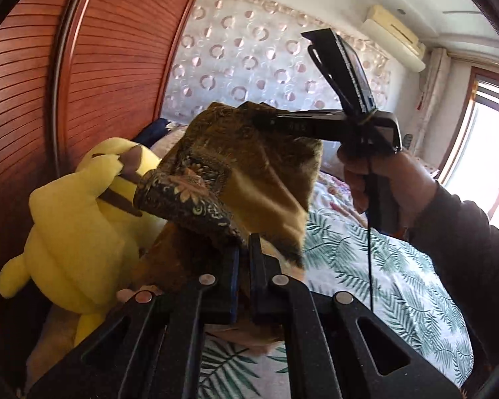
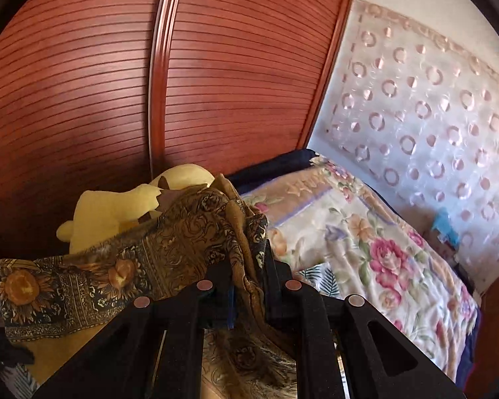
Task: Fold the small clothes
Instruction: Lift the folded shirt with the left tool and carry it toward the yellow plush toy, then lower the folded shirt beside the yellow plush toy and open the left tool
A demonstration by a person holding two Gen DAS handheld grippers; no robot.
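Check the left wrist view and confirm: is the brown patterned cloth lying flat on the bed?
No: the brown patterned cloth hangs lifted, pinched by both grippers.

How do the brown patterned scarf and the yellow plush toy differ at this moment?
The brown patterned scarf is lifted off the bed, pinched by the left gripper and right gripper; the yellow plush toy lies untouched by the wooden wardrobe door. The scarf is thin and ornately printed, with sunflowers; the toy is stuffed and mostly plain yellow. Both are soft fabric.
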